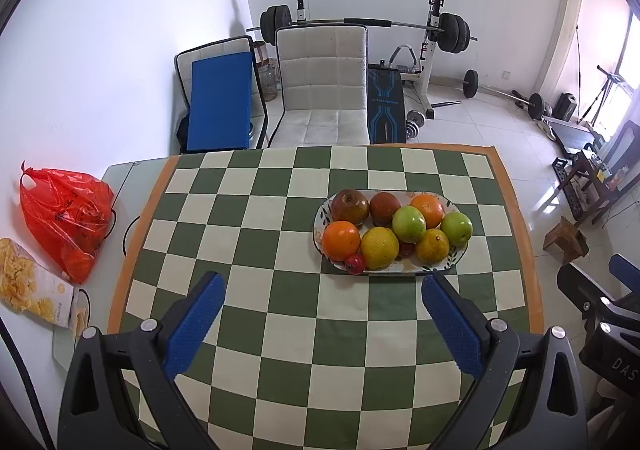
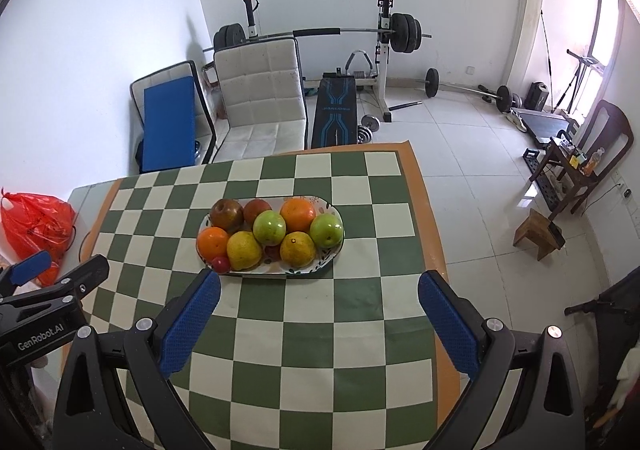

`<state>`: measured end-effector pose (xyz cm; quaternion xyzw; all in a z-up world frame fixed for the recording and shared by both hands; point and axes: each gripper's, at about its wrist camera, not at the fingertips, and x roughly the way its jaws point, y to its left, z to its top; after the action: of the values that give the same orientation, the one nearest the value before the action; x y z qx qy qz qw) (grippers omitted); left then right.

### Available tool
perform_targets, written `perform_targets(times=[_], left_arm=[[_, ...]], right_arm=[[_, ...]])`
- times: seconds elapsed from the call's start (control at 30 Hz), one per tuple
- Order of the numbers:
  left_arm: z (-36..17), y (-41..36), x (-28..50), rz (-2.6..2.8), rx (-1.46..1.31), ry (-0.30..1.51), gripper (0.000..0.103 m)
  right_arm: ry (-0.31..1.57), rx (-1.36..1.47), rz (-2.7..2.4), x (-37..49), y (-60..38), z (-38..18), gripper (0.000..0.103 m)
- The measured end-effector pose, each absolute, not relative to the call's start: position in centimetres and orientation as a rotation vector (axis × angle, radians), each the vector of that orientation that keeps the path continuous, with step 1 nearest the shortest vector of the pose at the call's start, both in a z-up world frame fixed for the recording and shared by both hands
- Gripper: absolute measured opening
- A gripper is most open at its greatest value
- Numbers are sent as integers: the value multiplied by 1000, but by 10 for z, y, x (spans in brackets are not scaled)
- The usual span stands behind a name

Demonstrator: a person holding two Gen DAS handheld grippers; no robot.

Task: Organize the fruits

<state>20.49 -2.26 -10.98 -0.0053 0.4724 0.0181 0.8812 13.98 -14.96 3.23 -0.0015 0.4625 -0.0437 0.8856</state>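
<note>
An oval white ceramic plate with a leaf pattern (image 1: pixel 456 256) is seen lying on the surface, covered by a green-and-cream chequered cloth with an orange border (image 1: pixel 256 234). The plate is heaped with fruit: a round orange (image 1: pixel 341 240) at its 8 o'clock edge, a yellow lemon-like citrus (image 1: pixel 379 248) just beside it, a green apple (image 1: pixel 409 224) at the centre, a second green apple (image 1: pixel 456 228) at 3 o'clock, a dark red apple (image 1: pixel 350 207) at 10 o'clock, and a small red fruit (image 1: pixel 355 263) at 7 o'clock.

In the left wrist view the plate is placed at about 1 o'clock from the left claw (image 1: pixel 322 324), whose blue-padded fingers are spread wide and hold nothing. In the right wrist view the plate (image 2: pixel 332 254) is placed at 11 o'clock from the right claw (image 2: pixel 319 324), likewise spread wide and empty.

A red plastic bag (image 1: pixel 66 216) and a printed snack packet (image 1: pixel 34 290) are seen well apart at 9 o'clock.

No fruit appears to have been taken yet; the task is judged to be at its start. Next, one claw would need to be lowered over an outer fruit and closed gently.
</note>
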Motion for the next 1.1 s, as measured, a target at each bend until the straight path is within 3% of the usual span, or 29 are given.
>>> perform_targets(times=[1.1], left_arm=[[-108, -25, 201, 6, 8, 957, 101]], right_arm=[[977, -23, -91, 147, -149, 22, 101]])
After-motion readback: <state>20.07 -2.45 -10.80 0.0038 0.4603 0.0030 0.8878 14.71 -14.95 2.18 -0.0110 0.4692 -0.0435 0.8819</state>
